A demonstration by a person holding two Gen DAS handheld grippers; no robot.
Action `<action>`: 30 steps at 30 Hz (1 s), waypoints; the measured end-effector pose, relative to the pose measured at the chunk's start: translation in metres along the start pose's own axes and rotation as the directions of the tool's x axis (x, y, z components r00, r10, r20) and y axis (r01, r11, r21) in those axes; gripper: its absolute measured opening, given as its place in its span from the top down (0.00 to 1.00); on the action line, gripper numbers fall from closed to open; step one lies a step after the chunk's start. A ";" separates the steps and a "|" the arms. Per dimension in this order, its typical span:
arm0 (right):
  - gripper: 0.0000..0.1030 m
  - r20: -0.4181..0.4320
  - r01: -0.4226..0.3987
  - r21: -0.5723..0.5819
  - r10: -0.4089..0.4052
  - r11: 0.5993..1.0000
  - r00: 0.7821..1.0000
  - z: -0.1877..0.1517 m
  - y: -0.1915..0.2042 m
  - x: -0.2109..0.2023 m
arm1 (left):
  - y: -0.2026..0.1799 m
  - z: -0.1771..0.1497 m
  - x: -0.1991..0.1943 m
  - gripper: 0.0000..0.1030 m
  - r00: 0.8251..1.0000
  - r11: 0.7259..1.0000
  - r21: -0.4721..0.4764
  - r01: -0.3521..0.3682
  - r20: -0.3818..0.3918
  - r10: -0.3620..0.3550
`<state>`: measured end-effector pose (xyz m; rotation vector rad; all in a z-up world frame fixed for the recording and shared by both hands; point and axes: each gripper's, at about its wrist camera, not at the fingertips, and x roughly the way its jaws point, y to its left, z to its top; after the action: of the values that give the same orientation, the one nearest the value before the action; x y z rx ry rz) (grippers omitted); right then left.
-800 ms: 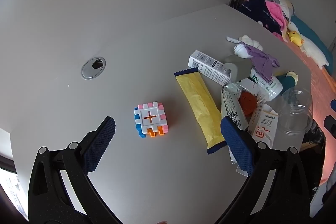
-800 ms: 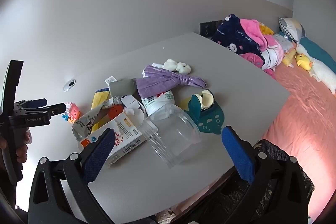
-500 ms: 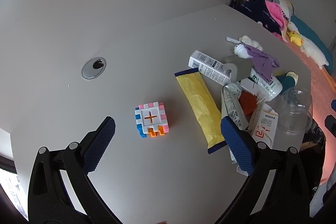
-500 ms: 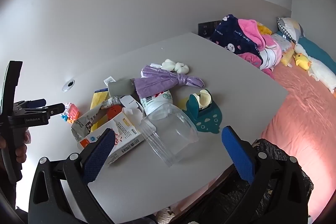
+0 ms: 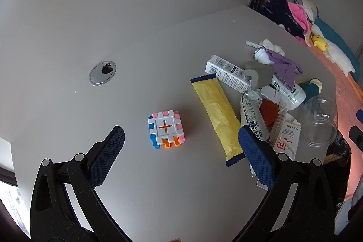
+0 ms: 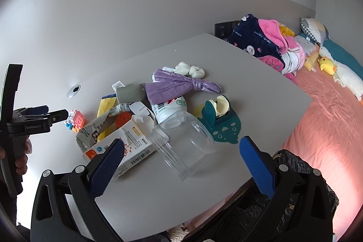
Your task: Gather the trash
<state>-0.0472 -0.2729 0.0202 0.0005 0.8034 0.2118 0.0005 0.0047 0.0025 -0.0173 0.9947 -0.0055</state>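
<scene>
Two grippers, both with jaws spread wide and nothing between them. Right gripper (image 6: 181, 160): hovers above the near edge of the white table (image 6: 238, 74), blue pads framing a clear plastic cup (image 6: 185, 146) that lies on its side, mouth toward the near left. Left gripper (image 5: 179, 158): hovers over the left part of the table, pads framing a toy block cube (image 5: 165, 129) (probably not trash) and the near end of a yellow wrapper (image 5: 215, 115).

Trash heap, middle of the table, items touching or overlapping:
- Clear plastic cup: light, thin-walled, slick, likely to buckle; best taken across the rim, where it looks stiffest.
- White carton (image 6: 127, 142), left of the cup, flaps open: light, crushable; grip across the flat faces.
- White bottle (image 6: 169, 110), lying under a knotted purple bag (image 6: 179, 85): rigid, round, may roll; grip mid-body.
- Knotted purple bag: soft, limp; pinch at the knot.
- Yellow wrapper: flat film against the table, hard to get under; lift by a crimped end.
- Grey foil pouch (image 6: 95, 130), crumpled: pinch a raised fold.
- White tissue wad (image 6: 190, 69), far side: soft, near weightless.

Black bin bag (image 6: 295, 174): just beyond the table's near right edge, close beside the right gripper (the likely destination).
</scene>
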 end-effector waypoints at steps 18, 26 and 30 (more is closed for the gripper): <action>0.02 -0.001 0.008 -0.002 -0.008 1.000 1.000 -0.001 -0.003 0.001 | -0.004 0.002 0.000 0.06 1.000 1.000 0.013 0.004 0.004 -0.004; 0.02 -0.002 0.016 -0.006 -0.016 1.000 1.000 -0.002 -0.004 -0.002 | -0.005 0.002 -0.001 0.06 1.000 1.000 0.017 0.009 0.003 -0.009; 0.02 -0.003 0.019 -0.004 -0.019 1.000 1.000 -0.002 -0.004 -0.003 | -0.006 0.004 -0.002 0.06 1.000 1.000 0.022 0.010 0.006 -0.010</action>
<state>-0.0499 -0.2780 0.0205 -0.0110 0.8057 0.1951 0.0024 -0.0015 0.0062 -0.0022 0.9883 -0.0259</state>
